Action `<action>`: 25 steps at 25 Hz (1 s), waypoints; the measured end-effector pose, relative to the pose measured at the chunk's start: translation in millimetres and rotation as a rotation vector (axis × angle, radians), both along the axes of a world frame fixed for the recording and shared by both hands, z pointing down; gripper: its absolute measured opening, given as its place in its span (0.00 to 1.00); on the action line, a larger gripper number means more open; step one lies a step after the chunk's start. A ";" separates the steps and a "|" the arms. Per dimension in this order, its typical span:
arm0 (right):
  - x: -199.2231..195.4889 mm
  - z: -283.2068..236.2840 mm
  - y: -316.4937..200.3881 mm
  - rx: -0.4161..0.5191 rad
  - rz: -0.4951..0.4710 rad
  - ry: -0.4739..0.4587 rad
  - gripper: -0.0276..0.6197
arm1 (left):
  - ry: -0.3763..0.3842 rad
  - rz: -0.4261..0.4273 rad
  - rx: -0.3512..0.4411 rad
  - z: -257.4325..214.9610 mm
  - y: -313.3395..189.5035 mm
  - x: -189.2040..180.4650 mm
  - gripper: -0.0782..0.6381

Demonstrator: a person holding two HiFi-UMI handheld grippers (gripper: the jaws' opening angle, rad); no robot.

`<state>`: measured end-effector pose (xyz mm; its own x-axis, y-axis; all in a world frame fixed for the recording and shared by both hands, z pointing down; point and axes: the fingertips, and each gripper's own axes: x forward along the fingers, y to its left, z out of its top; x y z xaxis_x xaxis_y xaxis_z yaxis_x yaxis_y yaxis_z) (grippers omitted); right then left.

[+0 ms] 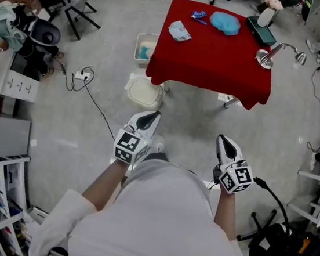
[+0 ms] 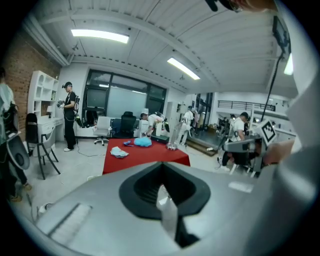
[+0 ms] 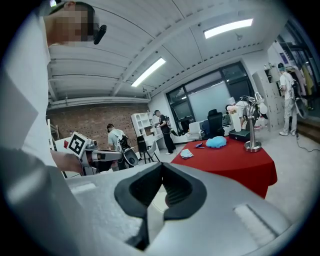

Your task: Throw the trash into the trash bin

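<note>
Even light from ceiling strip lights [image 2: 100, 35], soft shadows, fisheye warping, dark corners, blurred foreground

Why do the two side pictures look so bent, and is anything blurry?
Left gripper view and right gripper view: a wide-angle lens curves the room and blackens the corners; the left tool and right tool loom soft; ceiling lights glare. Head view: straighter, evenly lit, red table sharp.

A table [image 1: 215, 64] draped in red cloth stands on the grey floor [image 1: 196, 120]. A silver gooseneck lamp [image 1: 265, 57] sits at its right edge, with a dark flat case [image 1: 261, 32] at the far right corner. Off its left side, a power strip [image 1: 82, 75] lies on the floor, trailing a black cable [image 1: 101, 111].
</note>
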<state>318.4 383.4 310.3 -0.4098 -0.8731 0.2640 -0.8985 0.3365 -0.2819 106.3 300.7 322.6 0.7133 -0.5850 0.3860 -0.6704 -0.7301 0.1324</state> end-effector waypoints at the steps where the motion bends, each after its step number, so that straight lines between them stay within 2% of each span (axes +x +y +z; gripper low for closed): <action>1: -4.3 -0.6 -7.1 0.000 0.001 0.002 0.04 | -0.002 0.004 0.008 -1.6 -7.8 -3.3 0.11; 13: -62.1 1.3 -84.9 0.018 -0.016 0.051 0.04 | -0.002 0.038 -0.003 8.1 -77.0 -60.6 0.11; 20: -83.0 7.8 -100.6 -0.006 -0.056 0.057 0.04 | 0.015 0.017 -0.025 16.4 -88.4 -78.6 0.11; 25: -94.4 15.5 -113.8 -0.019 -0.123 0.079 0.04 | 0.001 0.001 -0.032 20.4 -95.1 -83.3 0.11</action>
